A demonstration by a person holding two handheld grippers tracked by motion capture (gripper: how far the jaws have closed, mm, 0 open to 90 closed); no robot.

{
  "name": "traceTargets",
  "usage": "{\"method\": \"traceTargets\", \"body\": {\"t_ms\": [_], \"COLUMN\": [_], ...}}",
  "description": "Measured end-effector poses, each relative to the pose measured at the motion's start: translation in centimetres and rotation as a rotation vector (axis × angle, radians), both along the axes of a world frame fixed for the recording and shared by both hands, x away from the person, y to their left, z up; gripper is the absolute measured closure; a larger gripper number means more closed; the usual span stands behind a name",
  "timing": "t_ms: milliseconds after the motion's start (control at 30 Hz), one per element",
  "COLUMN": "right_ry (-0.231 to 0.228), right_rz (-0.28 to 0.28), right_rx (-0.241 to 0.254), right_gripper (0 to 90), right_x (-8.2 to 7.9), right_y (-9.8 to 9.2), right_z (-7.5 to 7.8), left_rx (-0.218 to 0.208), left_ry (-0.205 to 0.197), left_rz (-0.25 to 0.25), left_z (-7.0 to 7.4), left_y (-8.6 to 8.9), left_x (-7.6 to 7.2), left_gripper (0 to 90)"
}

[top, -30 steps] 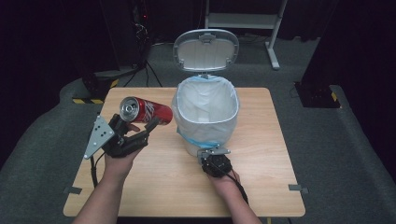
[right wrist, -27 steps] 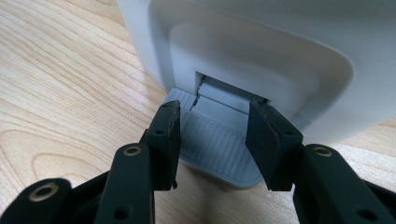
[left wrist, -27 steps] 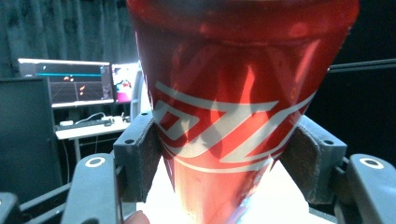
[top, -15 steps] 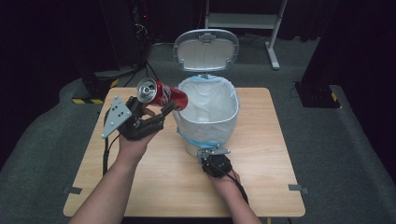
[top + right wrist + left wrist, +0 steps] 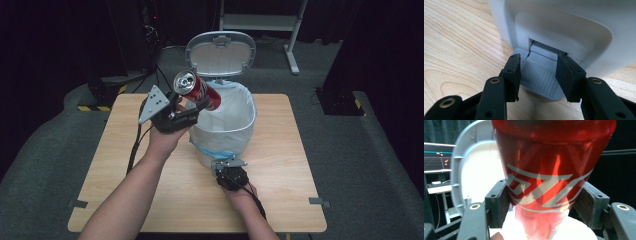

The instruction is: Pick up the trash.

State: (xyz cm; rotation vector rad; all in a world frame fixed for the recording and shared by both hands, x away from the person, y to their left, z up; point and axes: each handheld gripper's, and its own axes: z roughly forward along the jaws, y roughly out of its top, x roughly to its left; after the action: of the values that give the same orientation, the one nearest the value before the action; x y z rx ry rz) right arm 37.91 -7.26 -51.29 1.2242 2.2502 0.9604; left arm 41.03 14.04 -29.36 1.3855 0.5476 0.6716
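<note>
A red drink can (image 5: 197, 90) lies tilted in my left gripper (image 5: 200, 106), whose jaws are shut on its body. In the high view it hangs over the left rim of the white pedal bin (image 5: 247, 127), open top toward the camera. The left gripper view has the can (image 5: 549, 170) clamped between both pads (image 5: 499, 202), with the raised grey lid (image 5: 471, 170) behind it. My right gripper (image 5: 227, 165) sits low at the bin's front foot. Its jaws stand apart in the right gripper view (image 5: 539, 65), tips resting on the ribbed grey pedal (image 5: 537, 75). The bin's lid (image 5: 220, 52) stands up.
The bin holds a white liner and stands mid-table on the wooden table (image 5: 285, 165). Black stands and cables (image 5: 150, 30) are on the dark floor behind, and a white frame (image 5: 260, 20) stands at the back.
My left hand has carried the can rightward and upward, from left of the bin to above its left rim. The right gripper has stayed at the pedal.
</note>
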Motion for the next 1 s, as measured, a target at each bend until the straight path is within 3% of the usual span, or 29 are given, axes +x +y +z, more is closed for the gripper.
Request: {"method": "traceTargets", "body": {"t_ms": [367, 667, 867, 933, 1000], "right_ry": [-0.003, 0.0, -0.001, -0.002, -0.002], "right_rz": [0.002, 0.01, 0.008, 0.01, 0.01], "right_rx": [0.001, 0.001, 0.0, 0.0, 0.0], "right_gripper": [55.0, 55.0, 55.1, 55.1, 55.1], "right_x": [0.0, 0.1, 0.1, 0.1, 0.1], "right_y": [0.0, 0.0, 0.0, 0.0, -0.1], "right_z": [0.0, 0.0, 0.0, 0.0, 0.0], "left_rx": [0.008, 0.038, 0.054, 0.072, 0.075], "left_ry": [0.059, 0.101, 0.103, 0.121, 0.122], "left_rz": [-0.024, -0.006, 0.007, 0.027, 0.023], "left_z": [0.1, 0.0, 0.0, 0.2, 0.3], "left_y": [-2.3, -2.7, -3.1, -3.4, -3.4], "left_x": [2.4, 3.9, 4.2, 4.4, 4.4], "left_gripper": [33.8, 33.7, 33.0, 21.4, 16.8]}}
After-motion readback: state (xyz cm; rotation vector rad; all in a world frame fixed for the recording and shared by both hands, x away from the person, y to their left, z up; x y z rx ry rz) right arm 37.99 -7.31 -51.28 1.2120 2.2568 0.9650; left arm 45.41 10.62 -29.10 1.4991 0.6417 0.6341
